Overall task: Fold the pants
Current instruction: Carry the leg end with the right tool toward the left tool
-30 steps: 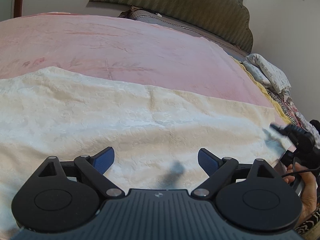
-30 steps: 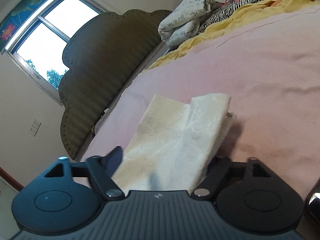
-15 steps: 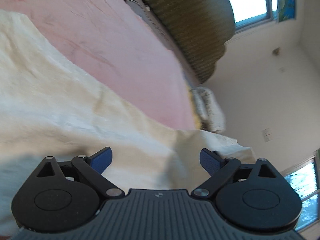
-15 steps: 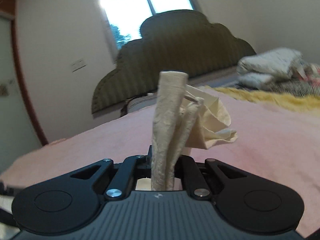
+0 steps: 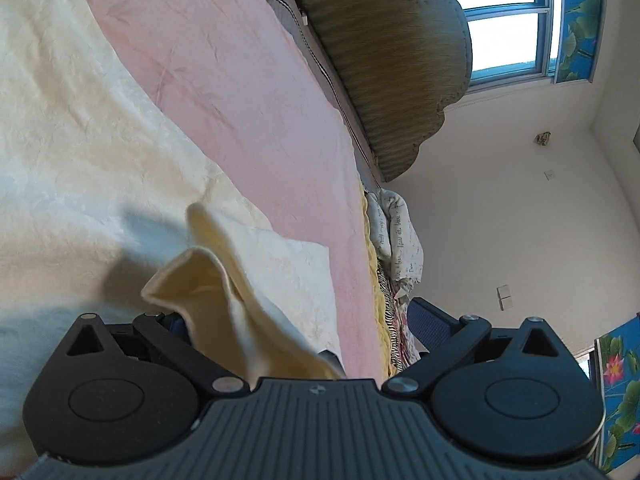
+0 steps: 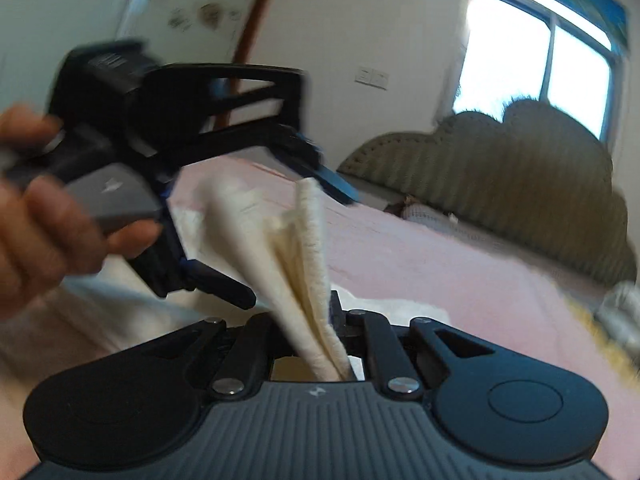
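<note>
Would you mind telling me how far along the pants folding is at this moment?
Early on. Most of the cream pants lie spread on the pink bed, with no finished fold. In hand: the right gripper is shut on a bunched end, lifted beside the left gripper, whose jaws are opening around it. Left: laying that end over and flattening.

Daylit via window (image 5: 508, 20), fisheye warp, right view blurry.

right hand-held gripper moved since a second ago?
Yes. The right hand-held gripper, shut on the cream pants, rose off the pink bedspread and rolled; the headboard, tilted before, now sits level.
</note>
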{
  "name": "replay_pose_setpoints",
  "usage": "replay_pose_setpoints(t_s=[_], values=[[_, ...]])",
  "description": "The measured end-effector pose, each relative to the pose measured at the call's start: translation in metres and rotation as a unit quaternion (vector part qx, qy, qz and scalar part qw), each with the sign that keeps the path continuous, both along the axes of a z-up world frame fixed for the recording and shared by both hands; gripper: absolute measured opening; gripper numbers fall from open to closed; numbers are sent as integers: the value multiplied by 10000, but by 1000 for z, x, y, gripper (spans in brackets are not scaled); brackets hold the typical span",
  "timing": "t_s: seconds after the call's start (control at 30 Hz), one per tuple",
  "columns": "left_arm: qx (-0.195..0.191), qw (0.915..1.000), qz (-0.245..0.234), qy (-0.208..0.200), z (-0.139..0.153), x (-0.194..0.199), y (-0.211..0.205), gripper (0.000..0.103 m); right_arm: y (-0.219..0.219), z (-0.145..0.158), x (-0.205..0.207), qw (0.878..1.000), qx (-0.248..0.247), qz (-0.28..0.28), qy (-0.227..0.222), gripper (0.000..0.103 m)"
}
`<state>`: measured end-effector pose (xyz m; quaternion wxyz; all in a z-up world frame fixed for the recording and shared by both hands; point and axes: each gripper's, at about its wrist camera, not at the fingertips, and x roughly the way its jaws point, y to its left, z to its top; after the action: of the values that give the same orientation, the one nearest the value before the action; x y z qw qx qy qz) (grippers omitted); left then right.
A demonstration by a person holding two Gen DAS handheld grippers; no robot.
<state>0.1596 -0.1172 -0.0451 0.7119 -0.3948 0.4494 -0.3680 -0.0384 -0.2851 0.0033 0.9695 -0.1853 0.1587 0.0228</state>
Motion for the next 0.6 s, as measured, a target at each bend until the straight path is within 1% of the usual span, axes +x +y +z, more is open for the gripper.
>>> replay_pose_setpoints(t_s=[0.07,0.1,0.13,0.2,0.23,0.27,0.33,0.37,0.4,0.43,0.47,0.5,0.53,0.57,0.6], values=[[84,9996,93,-258,5,-4,3,103,15,-8,-2,9980,-639,18,12,8],[159,9993,55,-322,8,-4,3,102,18,-10,-2,9972,-750,56,46,8],[256,9991,11,-330,9,-3,1,98,19,-11,-2,9975,-695,88,81,8],[486,9981,-25,-371,10,-2,-2,80,19,-9,1,9989,-444,58,123,8],[606,9973,-9,-417,11,-2,-2,61,21,-8,2,9991,-400,24,128,8],[797,9954,56,-530,12,-4,2,46,21,-7,4,9992,-369,-5,121,8],[1168,9883,360,-915,19,-11,12,40,24,-3,6,9997,-212,-41,102,8],[1282,9841,457,-1142,25,-14,15,37,25,-1,8,9999,-122,-22,104,8],[1438,9786,513,-1377,31,-16,18,34,27,0,6,9999,-45,36,97,8],[1664,9708,543,-1639,39,-17,19,31,31,2,8,9999,-24,87,69,8],[1908,9611,597,-1903,46,-18,21,27,36,3,11,9999,-35,137,40,9],[2169,9505,651,-2128,52,-18,22,27,42,4,14,9998,-61,189,26,9],[2452,9393,691,-2298,56,-18,23,26,49,4,18,9996,-92,254,18,9],[2694,9300,723,-2394,58,-16,23,25,56,3,23,9994,-116,311,10,9],[2883,9240,728,-2404,58,-12,25,25,63,2,29,9992,-138,373,19,9]])
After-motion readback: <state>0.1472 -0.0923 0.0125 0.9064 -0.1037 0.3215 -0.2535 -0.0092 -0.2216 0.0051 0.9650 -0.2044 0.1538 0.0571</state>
